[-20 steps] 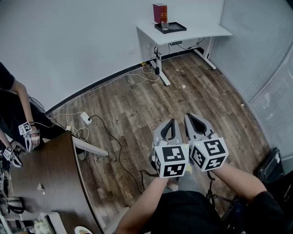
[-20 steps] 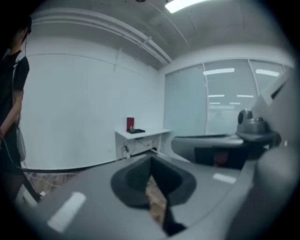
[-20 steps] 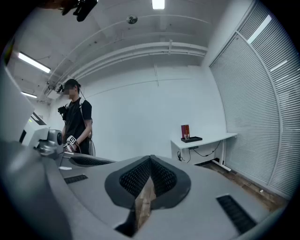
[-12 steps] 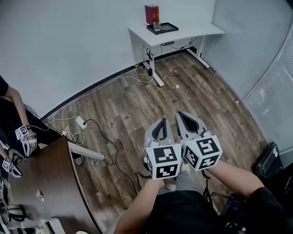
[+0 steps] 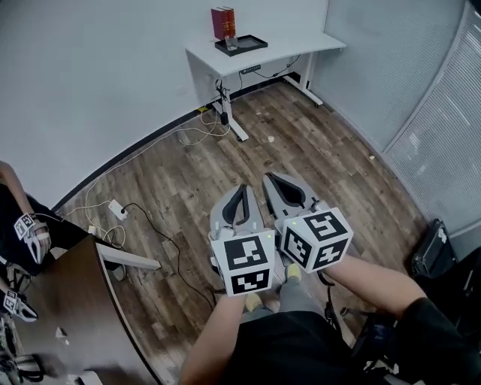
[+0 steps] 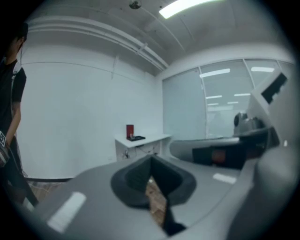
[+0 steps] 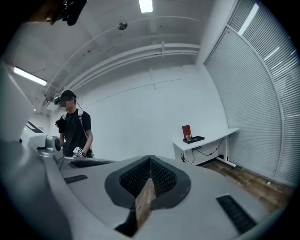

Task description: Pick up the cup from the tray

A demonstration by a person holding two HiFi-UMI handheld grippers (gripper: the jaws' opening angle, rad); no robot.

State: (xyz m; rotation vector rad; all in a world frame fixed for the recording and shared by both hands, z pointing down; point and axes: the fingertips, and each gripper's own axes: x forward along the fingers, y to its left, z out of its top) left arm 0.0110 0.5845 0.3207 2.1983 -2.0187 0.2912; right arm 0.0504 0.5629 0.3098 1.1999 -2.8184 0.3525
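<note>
Both grippers are clenched on nothing: the left gripper [image 5: 242, 189] and right gripper [image 5: 268, 179] hang side by side above the wooden floor [image 5: 323, 158]. Each carries a cube with black-and-white square markers [image 5: 241, 263]. Well apart from them, the small clear cup [image 5: 231, 43] stands at the left end of the black rectangular tray [image 5: 252, 43], near the back edge of the white desk [image 5: 293, 50]. It is just beside the red books [image 5: 222, 22], whose print is too small to read.

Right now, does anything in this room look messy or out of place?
Only the wood floor: loose cables and a power strip sprawl by the wall, and small scraps lie near the white desk. The tray and cup on it look tidy.
</note>
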